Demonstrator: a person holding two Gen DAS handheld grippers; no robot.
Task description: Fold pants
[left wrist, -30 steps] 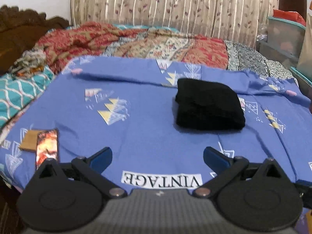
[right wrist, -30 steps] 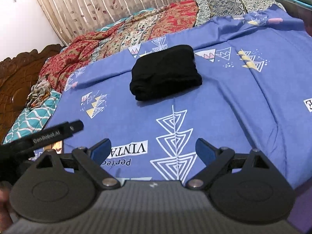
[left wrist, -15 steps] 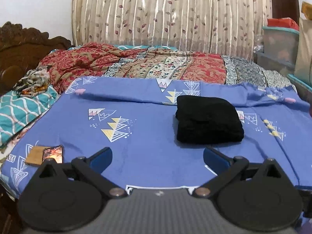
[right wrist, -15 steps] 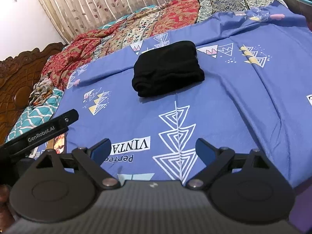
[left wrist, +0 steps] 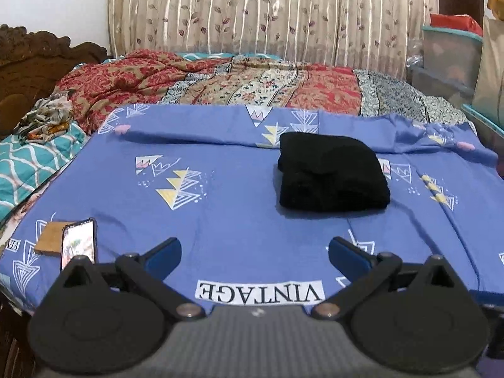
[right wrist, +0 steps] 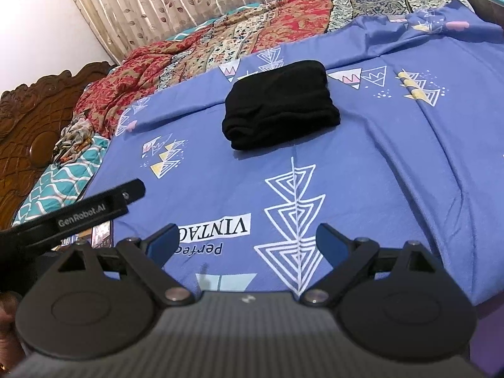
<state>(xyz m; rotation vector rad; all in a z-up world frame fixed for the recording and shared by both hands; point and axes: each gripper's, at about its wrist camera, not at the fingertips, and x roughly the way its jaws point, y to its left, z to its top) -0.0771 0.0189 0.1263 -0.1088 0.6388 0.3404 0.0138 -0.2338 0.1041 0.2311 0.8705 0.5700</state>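
The black pants (left wrist: 332, 173) lie folded into a compact stack on the blue patterned sheet (left wrist: 220, 214), right of centre in the left wrist view. They also show in the right wrist view (right wrist: 278, 104), above centre. My left gripper (left wrist: 254, 253) is open and empty, held back near the bed's front edge, well short of the pants. My right gripper (right wrist: 247, 241) is open and empty too, also near the front edge. The left gripper's body (right wrist: 78, 214) shows at the left of the right wrist view.
A phone (left wrist: 78, 244) lies on a brown card (left wrist: 52, 237) at the sheet's front left corner. A red patterned quilt (left wrist: 220, 82) lies along the back. A carved wooden headboard (left wrist: 28, 69) stands at the left. Plastic storage boxes (left wrist: 450, 60) stand at the right.
The left wrist view has tilted upward, showing more curtain and less of the near sheet. The right gripper has drifted slightly. The pants have not moved and both grippers stay open.
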